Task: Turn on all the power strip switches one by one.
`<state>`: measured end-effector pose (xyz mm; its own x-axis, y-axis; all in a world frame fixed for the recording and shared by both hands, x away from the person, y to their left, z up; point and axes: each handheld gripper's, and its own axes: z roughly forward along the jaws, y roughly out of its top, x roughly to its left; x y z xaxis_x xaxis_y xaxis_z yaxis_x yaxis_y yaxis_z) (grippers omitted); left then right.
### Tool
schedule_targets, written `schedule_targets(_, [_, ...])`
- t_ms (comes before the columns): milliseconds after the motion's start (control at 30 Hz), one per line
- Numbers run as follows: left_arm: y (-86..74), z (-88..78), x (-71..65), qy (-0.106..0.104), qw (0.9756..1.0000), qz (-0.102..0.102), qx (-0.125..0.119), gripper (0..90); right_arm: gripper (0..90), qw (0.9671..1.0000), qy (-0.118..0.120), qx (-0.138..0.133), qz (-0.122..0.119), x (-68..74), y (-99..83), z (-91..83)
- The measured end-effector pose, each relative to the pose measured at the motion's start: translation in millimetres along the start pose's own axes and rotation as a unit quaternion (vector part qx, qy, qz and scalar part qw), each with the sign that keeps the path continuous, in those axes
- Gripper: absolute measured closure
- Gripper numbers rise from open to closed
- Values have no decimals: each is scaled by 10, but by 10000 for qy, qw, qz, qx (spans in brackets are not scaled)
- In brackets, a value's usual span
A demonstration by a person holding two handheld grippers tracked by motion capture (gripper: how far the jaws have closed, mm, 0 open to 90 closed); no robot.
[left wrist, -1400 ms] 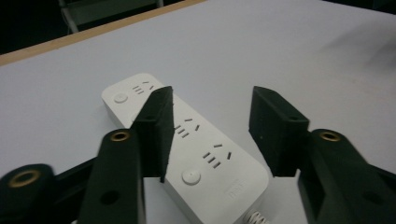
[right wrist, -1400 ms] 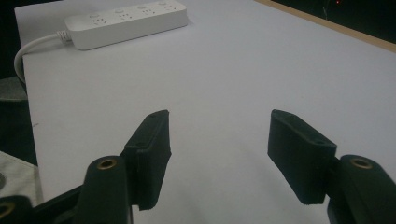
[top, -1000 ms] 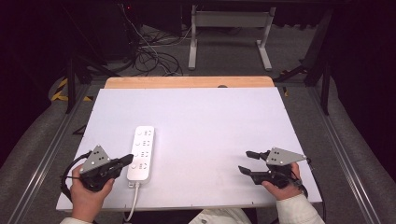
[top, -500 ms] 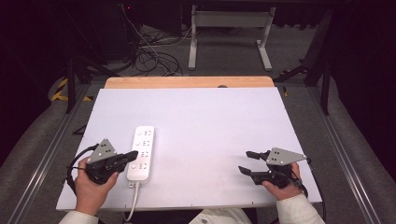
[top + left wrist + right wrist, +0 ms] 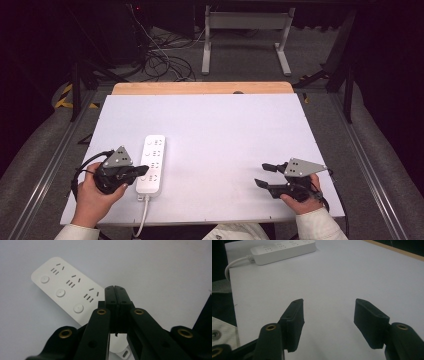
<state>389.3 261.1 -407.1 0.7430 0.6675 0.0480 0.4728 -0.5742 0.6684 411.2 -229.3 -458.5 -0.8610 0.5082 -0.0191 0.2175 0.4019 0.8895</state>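
A white power strip (image 5: 152, 163) lies on the white table (image 5: 225, 130) at the front left, its cord running off the near edge. My left gripper (image 5: 144, 170) is shut with nothing between its jaws, its tip over the near end of the strip. In the left gripper view the closed jaws hover above the power strip (image 5: 67, 288), which shows three sockets and three round buttons. My right gripper (image 5: 263, 175) rests at the front right, open and empty. In the right gripper view the power strip (image 5: 283, 250) lies far off across the table.
A wooden strip (image 5: 200, 88) edges the table's far side. Beyond it stand a metal frame (image 5: 245, 40) and tangled cables (image 5: 160, 55) on the floor. Metal rails (image 5: 45, 175) run along both sides of the table.
My left gripper has slid right and forward, bringing its shut tip over the near end of the power strip. The right gripper has stayed where it was.
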Motion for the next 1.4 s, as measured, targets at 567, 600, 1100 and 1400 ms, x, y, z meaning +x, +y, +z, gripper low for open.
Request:
schedule_targets(567, [32, 191, 152, -238, 9937, -373, 1028, 897, 418, 10000, 43, 71, 10, -3, -8, 26])
schedule_targets(600, [37, 202, 168, -206, 9933, -343, 1086, 898, 418, 9999, 46, 90, 13, -5, -10, 29])
schedule_targets(1100, [52, 342, 202, -195, 9875, -444, 1502, 898, 417, 9999, 58, 110, 9, -6, -15, 41])
schedule_targets(1400, [48, 369, 206, -152, 9862, -435, 1588, 898, 417, 9999, 61, 116, 4, -6, -16, 41])
